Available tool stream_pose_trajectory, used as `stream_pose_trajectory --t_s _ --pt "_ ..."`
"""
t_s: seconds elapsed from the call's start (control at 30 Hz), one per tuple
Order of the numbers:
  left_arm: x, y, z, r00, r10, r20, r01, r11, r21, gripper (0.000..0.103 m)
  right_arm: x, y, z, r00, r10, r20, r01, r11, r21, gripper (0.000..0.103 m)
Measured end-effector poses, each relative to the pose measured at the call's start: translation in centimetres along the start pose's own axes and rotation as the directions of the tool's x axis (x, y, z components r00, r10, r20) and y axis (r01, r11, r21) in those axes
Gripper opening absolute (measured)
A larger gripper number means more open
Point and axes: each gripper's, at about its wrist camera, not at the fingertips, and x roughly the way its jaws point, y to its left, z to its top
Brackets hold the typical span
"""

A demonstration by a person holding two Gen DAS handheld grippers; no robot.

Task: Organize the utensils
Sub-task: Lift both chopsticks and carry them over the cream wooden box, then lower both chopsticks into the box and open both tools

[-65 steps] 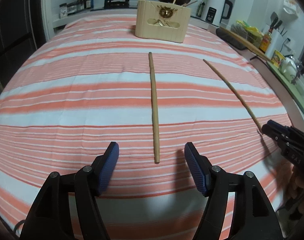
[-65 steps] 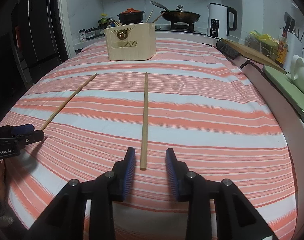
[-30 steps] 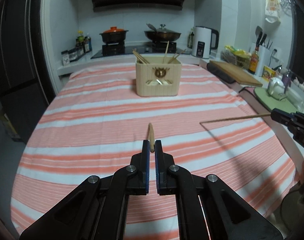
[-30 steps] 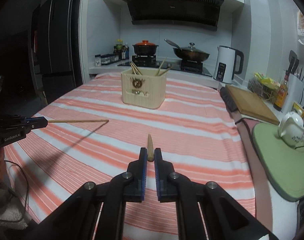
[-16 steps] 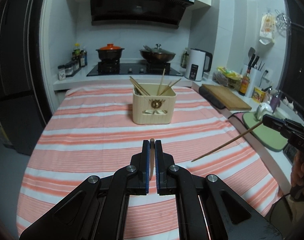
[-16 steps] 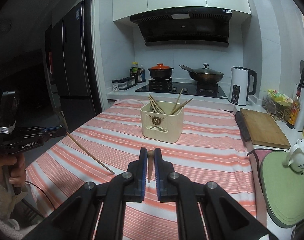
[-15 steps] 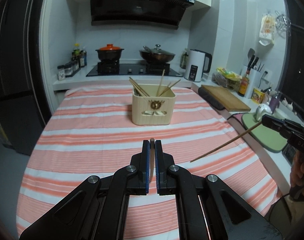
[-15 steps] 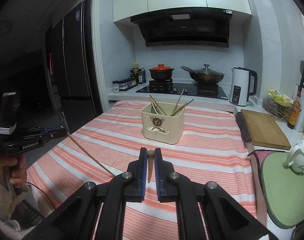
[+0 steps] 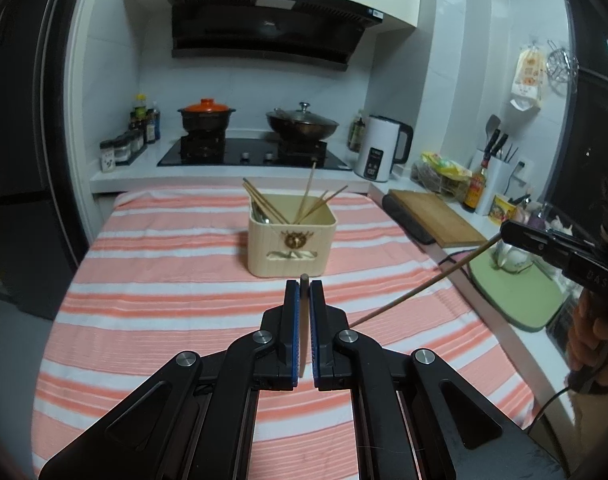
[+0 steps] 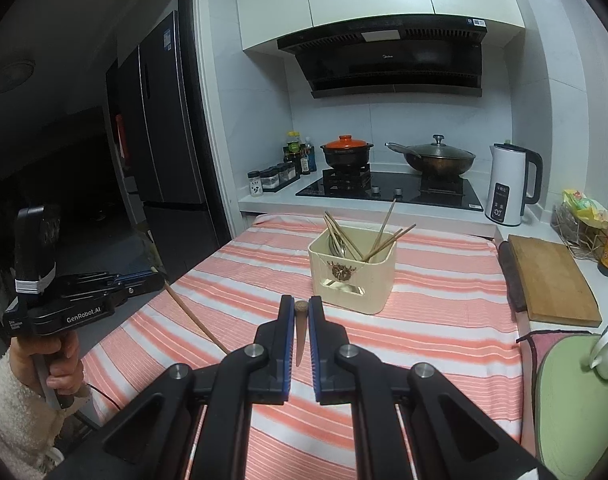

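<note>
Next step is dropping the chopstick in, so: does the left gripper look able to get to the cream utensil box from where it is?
Probably yes. The left gripper, shut on its chopstick, faces the utensil box across bare striped cloth. The right gripper and its chopstick sit off to the side.

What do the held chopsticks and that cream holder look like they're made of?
Left chopstick and right chopstick: probably wood or bamboo, with a matte tan-brown surface and a tapered shaft. Holder: likely plastic, with smooth cream walls, rounded corners, a moulded cut-out and a dark brownish emblem on the front.
</note>
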Motion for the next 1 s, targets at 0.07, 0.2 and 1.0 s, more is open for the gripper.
stream_pose_trajectory --t_s 0.07,0.2,1.0 --pt "0.4 0.2 1.1 1.000 -0.013 -0.002 0.013 1.000 -0.011 0.002 0.3 -0.1 1.1 1.000 -0.011 0.007 0.011 1.000 -0.011 0.007" --pt "1.2 0.8 4.1 1.000 -0.025 0.010 0.025 0.999 -0.026 0.002 1.2 -0.7 3.7 0.999 -0.032 0.018 0.032 0.999 -0.024 0.007" --pt "21.1 4.5 17.7 0.994 0.106 -0.031 -0.109 0.987 -0.116 0.002 21.9 -8.7 14.1 0.970 -0.110 -0.217 0.115 0.993 0.011 0.007"
